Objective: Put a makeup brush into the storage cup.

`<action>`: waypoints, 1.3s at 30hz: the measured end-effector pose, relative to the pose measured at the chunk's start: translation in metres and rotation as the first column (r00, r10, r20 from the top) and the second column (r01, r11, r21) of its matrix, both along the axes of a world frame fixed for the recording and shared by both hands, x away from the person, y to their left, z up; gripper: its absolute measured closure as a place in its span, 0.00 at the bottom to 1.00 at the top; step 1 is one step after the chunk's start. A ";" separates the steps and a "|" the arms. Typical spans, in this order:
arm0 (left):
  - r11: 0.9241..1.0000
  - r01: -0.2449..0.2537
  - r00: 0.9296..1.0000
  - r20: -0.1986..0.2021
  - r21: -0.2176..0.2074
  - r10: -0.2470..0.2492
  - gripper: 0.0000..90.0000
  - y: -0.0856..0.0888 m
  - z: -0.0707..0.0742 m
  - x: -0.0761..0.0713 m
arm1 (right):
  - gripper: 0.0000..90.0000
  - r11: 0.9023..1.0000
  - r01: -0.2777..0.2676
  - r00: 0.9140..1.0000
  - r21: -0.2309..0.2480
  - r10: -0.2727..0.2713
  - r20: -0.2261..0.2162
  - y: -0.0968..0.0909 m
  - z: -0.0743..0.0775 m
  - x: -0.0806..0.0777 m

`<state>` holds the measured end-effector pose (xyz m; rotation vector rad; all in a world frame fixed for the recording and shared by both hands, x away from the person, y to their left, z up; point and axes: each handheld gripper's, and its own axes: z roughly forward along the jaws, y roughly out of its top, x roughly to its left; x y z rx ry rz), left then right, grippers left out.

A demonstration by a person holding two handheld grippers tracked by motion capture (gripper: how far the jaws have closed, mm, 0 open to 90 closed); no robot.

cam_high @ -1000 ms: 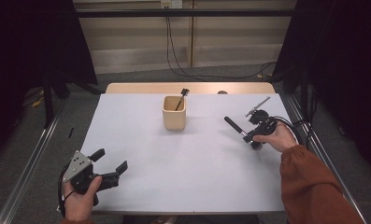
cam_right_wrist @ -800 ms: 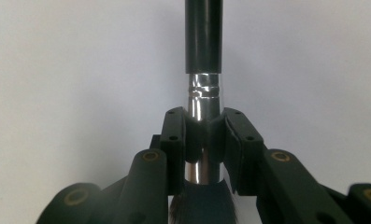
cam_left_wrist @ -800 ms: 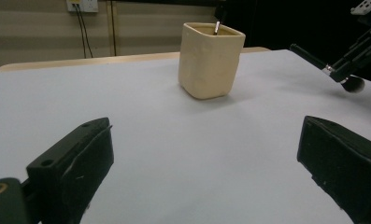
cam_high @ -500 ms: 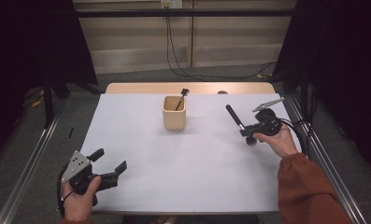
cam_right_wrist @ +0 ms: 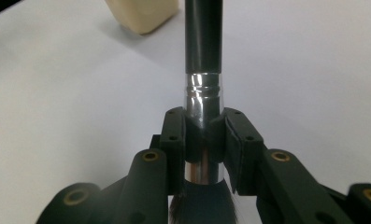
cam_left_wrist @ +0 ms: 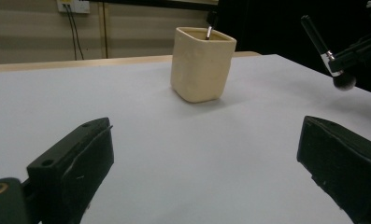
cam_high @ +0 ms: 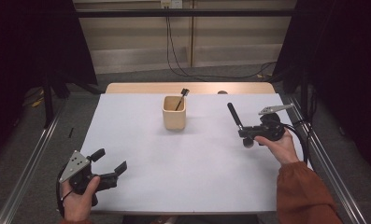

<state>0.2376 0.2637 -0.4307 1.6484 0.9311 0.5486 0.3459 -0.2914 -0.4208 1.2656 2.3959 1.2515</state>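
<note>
A cream square cup (cam_high: 174, 112) (cam_left_wrist: 202, 63) (cam_right_wrist: 143, 14) stands at the back middle of the white table (cam_high: 174, 172), with a thin dark brush (cam_high: 181, 99) (cam_left_wrist: 210, 31) leaning in it. To the right of the cup my right gripper (cam_high: 246, 134) (cam_right_wrist: 203, 126) is shut on the silver collar of a black-handled makeup brush (cam_high: 234, 116) (cam_left_wrist: 316, 37) (cam_right_wrist: 203, 70). The handle points away and to the left, and the dark bristles hang near the hand. Near the front left corner my left gripper (cam_high: 110, 161) (cam_left_wrist: 206, 154) is open, nothing between its jaws, facing the cup.
A bare wooden strip (cam_high: 141, 87) shows behind the white sheet. Metal rails (cam_high: 31, 158) run along the floor on both sides, and cables (cam_high: 174, 51) hang down the back wall.
My right hand has shifted slightly right with the makeup brush, and the handle has swung to point further away. The left gripper has stayed put.
</note>
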 end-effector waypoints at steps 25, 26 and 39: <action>0.997 0.082 0.997 0.017 -0.003 -0.082 0.04 -0.013 0.006 -0.002 | 0.79 0.971 -0.238 0.971 0.026 0.237 0.032 0.042 0.007 -0.024; 0.996 0.089 0.996 0.018 0.001 -0.089 0.04 -0.014 0.006 -0.002 | 0.80 0.968 -0.249 0.968 0.031 0.248 0.031 0.044 0.007 -0.025; 0.985 0.170 0.985 0.023 0.028 -0.171 0.04 -0.034 0.017 0.002 | 0.80 0.932 -0.362 0.932 -0.004 0.362 0.003 0.073 0.007 -0.031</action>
